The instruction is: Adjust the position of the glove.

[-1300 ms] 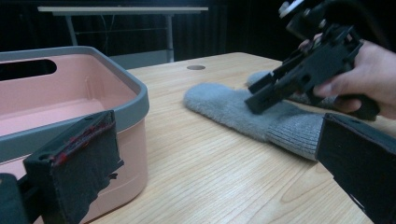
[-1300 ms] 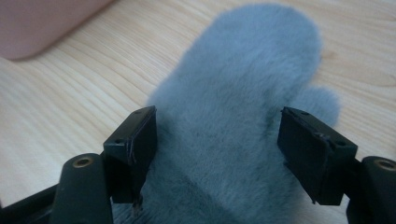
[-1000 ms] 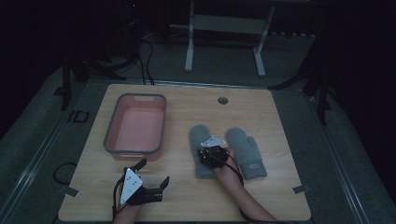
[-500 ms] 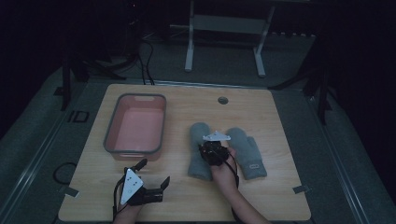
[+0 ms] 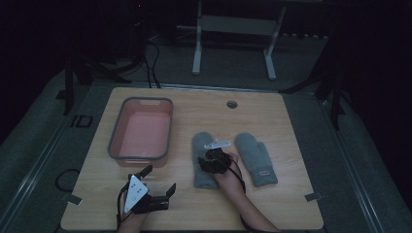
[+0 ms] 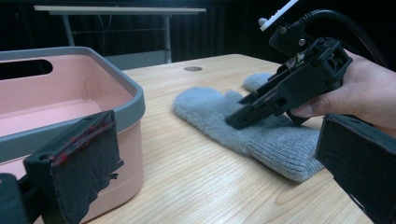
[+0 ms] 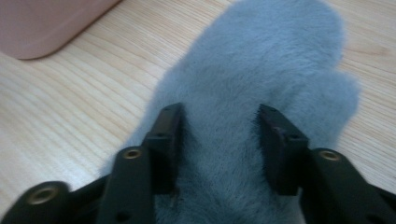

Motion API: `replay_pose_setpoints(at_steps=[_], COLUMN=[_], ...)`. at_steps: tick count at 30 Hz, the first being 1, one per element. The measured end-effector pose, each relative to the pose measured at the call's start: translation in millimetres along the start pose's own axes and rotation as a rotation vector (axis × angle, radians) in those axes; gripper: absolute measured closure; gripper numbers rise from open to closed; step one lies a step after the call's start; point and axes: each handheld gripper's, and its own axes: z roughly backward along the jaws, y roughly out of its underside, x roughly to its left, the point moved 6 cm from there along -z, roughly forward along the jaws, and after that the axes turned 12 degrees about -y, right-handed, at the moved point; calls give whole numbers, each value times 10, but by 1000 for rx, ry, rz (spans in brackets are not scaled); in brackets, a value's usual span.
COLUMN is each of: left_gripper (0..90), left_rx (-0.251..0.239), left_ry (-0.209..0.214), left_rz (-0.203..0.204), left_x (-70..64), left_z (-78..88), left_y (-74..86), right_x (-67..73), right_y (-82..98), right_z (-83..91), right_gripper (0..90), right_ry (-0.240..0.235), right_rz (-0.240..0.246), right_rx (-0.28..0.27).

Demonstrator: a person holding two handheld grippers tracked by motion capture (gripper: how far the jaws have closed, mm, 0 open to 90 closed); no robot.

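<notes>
Mitten [image 5: 203, 162] near desk [image 5: 291, 204] centre is straddled by right tongs [image 5: 210, 164], just spread w/o pinching; left tongs [image 5: 159, 182] held spread at front edge.

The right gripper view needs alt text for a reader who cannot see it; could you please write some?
Two black jaws of the right gripper stand apart over a fluffy grey mitten lying flat on a light wooden table. A corner of a pink bin shows at top left.
</notes>
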Motion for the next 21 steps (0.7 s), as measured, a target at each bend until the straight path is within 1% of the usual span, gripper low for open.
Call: replay_pose_setpoints(at_steps=[2,3,4,6,7,9,10,14,15,17,19,20,21], left_gripper=[1,1,1,1,1,1,1,1,1,1,0,1,1], left_rx=[2,4,4,4,3,2,0,0,1,1,0,0,1], left_ry=[1,3,1,2,2,2,2,2,0,0,-1,-1,-2], left_rz=[0,2,2,1,1,-4,-4,-8,-10,-11,-11,-11,-11], left_x=[-1,-3,-3,-2,-2,-1,-3,-8,-8,-9,-9,-9,-8], left_z=[-2,-4,-6,-6,-5,-4,-2,-1,-1,-1,-3,-3,-5], left_y=[2,3,3,4,4,3,1,0,0,1,1,1,3], right_x=[-27,-30,-34,-19,-17,-25,-47,-189,-239,-348,-472,-472,-537], right_y=[-3,-8,-12,-37,-60,-116,-145,-233,-243,-243,-225,-225,-209], right_z=[7,12,22,70,105,195,252,500,566,682,796,796,848], right_gripper=[451,424,411,379,374,352,353,353,355,358,359,359,359], right_ry=[-8,-20,-20,-32,-25,-34,-24,-14,0,19,50,50,52], right_rz=[-15,-23,-29,-21,-12,-11,-10,-23,-24,-26,-32,-32,-39], right_rx=[0,-10,-13,-24,-32,-48,-58,-94,-105,-112,-122,-122,-123])
